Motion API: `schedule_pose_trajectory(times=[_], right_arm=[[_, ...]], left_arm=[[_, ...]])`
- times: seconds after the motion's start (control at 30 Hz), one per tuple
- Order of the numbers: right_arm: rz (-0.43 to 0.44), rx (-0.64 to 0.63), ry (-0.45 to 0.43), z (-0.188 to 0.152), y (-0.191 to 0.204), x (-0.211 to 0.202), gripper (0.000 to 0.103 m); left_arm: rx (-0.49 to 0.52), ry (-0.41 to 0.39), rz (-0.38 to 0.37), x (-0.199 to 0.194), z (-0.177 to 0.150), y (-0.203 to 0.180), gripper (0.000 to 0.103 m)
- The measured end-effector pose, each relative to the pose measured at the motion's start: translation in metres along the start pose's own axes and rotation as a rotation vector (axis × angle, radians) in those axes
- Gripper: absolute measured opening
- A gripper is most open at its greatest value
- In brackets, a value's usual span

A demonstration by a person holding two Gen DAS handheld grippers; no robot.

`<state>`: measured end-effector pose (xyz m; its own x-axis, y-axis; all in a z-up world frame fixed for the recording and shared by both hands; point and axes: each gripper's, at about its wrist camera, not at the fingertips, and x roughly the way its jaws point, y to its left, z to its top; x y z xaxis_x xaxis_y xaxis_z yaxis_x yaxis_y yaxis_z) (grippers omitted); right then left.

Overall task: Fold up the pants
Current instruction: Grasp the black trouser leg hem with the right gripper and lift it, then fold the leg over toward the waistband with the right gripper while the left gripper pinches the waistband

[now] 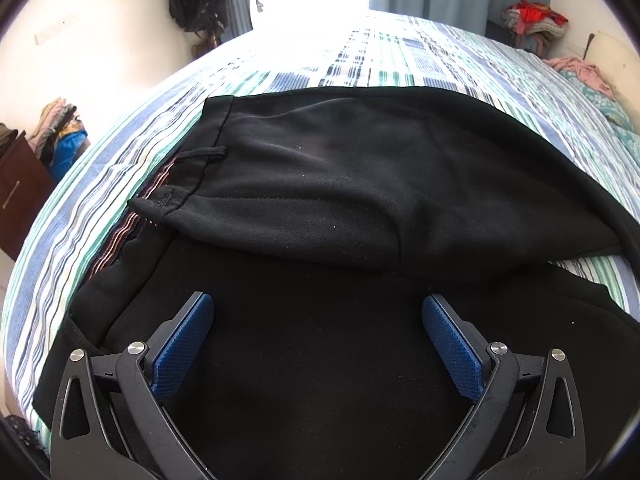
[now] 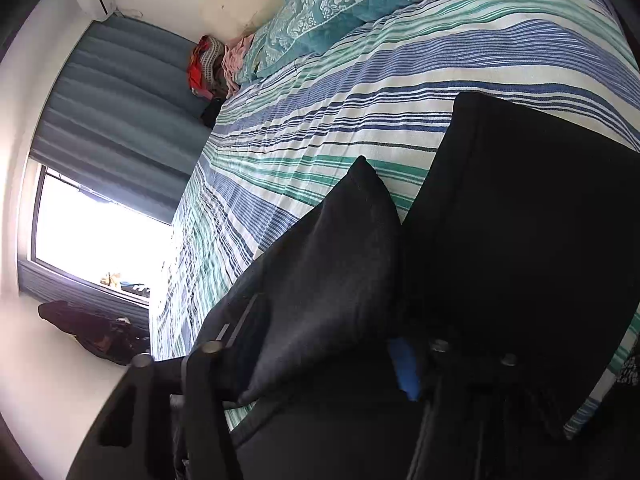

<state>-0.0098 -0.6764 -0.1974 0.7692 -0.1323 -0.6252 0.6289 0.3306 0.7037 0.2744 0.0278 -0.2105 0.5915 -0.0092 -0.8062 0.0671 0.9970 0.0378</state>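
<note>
Black pants (image 1: pixel 320 184) lie on the striped bedspread (image 1: pixel 376 60), partly folded over, with the waistband and a belt loop (image 1: pixel 202 154) at the left. My left gripper (image 1: pixel 318 312) is open just above the pants' near part, its blue pads (image 1: pixel 186 344) wide apart with black cloth beneath. In the right wrist view, which is rolled sideways, the right gripper (image 2: pixel 380 344) is shut on a fold of the pants (image 2: pixel 332 264), which drapes over its fingers. One blue pad (image 2: pixel 406 368) shows; the other is hidden by cloth.
Teal patterned pillows (image 2: pixel 320 20) lie at the head of the bed. A pile of clothes (image 1: pixel 534 18) sits in the far corner by blue curtains (image 2: pixel 120 112) and a bright window. A brown cabinet (image 1: pixel 18 192) with clothes stands at the left.
</note>
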Motion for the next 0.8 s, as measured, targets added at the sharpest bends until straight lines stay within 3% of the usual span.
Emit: schedule_pose_trajectory(times=[0.03, 0.13, 0.3, 0.4, 0.57, 0.8], right_arm=[[-0.015, -0.013, 0.006, 0.004, -0.002, 0.003, 0.005], [0.015, -0.052, -0.010, 0.002, 0.005, -0.005, 0.005], [0.238, -0.178, -0.062, 0.007, 0.047, -0.044, 0.005], [0.292, -0.235, -0.075, 0.007, 0.061, -0.061, 0.005], [0.312, -0.234, -0.056, 0.005, 0.058, -0.075, 0.005], [0.403, -0.200, -0.023, 0.002, 0.061, -0.094, 0.005]], left_arm=[[0.002, 0.001, 0.003, 0.000, 0.000, 0.000, 0.103], [0.000, 0.005, 0.002, 0.000, 0.000, 0.000, 0.103], [-0.007, 0.048, -0.014, -0.002, 0.004, 0.003, 0.103], [-0.076, 0.068, 0.003, -0.015, 0.004, 0.003, 0.102], [-0.115, 0.029, -0.103, -0.040, 0.018, -0.011, 0.102], [-0.189, -0.009, -0.247, -0.045, 0.094, -0.027, 0.102]])
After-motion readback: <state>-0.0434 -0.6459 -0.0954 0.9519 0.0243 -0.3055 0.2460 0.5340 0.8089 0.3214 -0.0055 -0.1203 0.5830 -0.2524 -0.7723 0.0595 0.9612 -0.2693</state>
